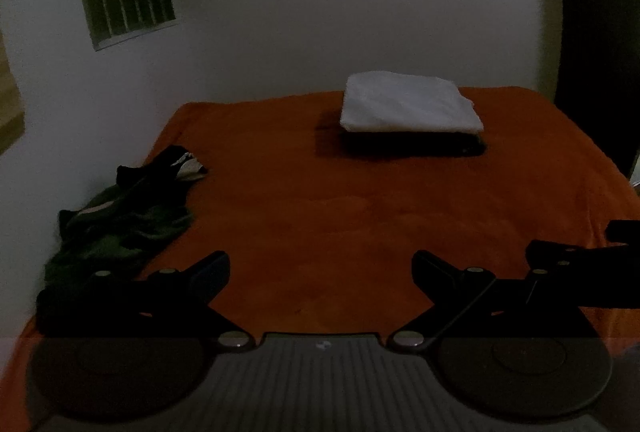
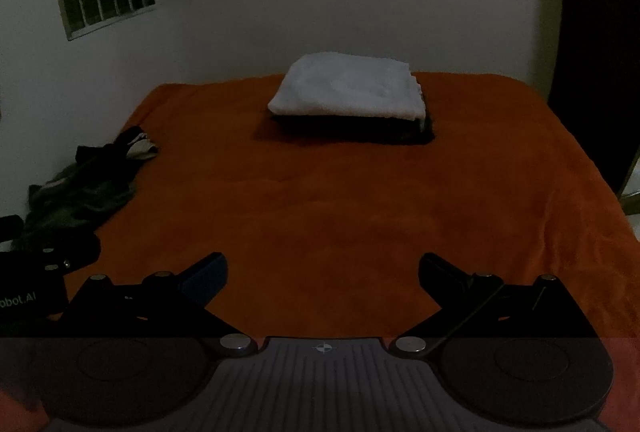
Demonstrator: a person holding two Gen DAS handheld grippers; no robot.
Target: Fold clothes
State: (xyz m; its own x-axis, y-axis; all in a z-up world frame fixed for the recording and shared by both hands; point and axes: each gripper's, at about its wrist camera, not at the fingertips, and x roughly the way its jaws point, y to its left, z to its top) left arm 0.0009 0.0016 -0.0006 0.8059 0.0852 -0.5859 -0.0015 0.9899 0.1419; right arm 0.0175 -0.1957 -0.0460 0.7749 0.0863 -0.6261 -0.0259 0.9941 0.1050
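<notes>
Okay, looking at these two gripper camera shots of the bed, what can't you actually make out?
- Dark folded items under the white towel: both views, too dim to count or identify.
- Crumpled clothes pile: left edge, darkness blurs separate garments.
- Left gripper in the right view: cut off by the frame edge.

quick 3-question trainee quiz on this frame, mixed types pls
1. True or false: the white folded cloth lies on top of a dark folded item.
2. Which side of the orange bed cover holds the unfolded clothes pile: A) left edge, B) right edge, C) centre?
3. Fill in: the jaws of the left gripper and the right gripper are both ____ and hold nothing.

Key: 1 true; 2 A; 3 open
</notes>
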